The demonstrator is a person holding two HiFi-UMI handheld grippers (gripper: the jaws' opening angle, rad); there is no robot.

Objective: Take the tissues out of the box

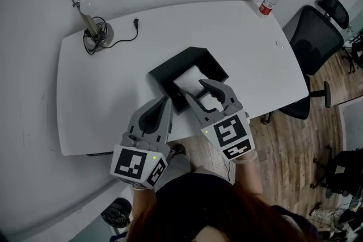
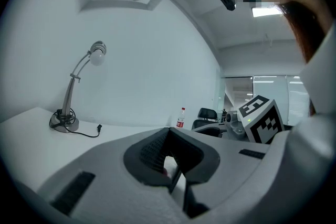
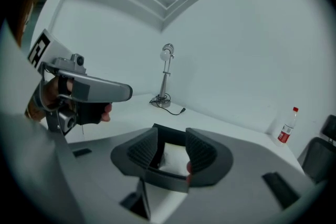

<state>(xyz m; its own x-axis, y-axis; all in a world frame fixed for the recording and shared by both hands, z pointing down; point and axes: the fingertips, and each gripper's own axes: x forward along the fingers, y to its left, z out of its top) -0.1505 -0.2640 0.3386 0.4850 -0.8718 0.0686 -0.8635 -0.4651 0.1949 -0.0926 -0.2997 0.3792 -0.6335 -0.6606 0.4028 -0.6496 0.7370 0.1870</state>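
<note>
Head view: black tissue box (image 1: 161,79) open on the white worktop (image 1: 238,37), white tissues (image 1: 190,77) inside it. Right gripper (image 1: 195,89) is over the near part of the box, jaws parted, tissues directly under and just ahead of the jaws. Left gripper (image 1: 165,100) is just outside the box's near left wall, jaws drawn to one point. Desk lamp (image 1: 85,3) well beyond the left jaws; bottle (image 1: 270,0) well beyond the right jaws; office chair (image 1: 312,37) off the worktop, to their right. Left gripper view: left gripper (image 2: 170,136) jaws meet at the tips, nothing held. Lamp (image 2: 71,89) far ahead-left of the jaws, bottle (image 2: 180,118) straight ahead. Right gripper view: right gripper (image 3: 171,147) jaws moderately wide, pads clear of the tissues (image 3: 175,160), which show in the gap between them; box far rim (image 3: 171,129) just beyond the tips. Left gripper (image 3: 126,93) is up to the left of the jaws.
</note>
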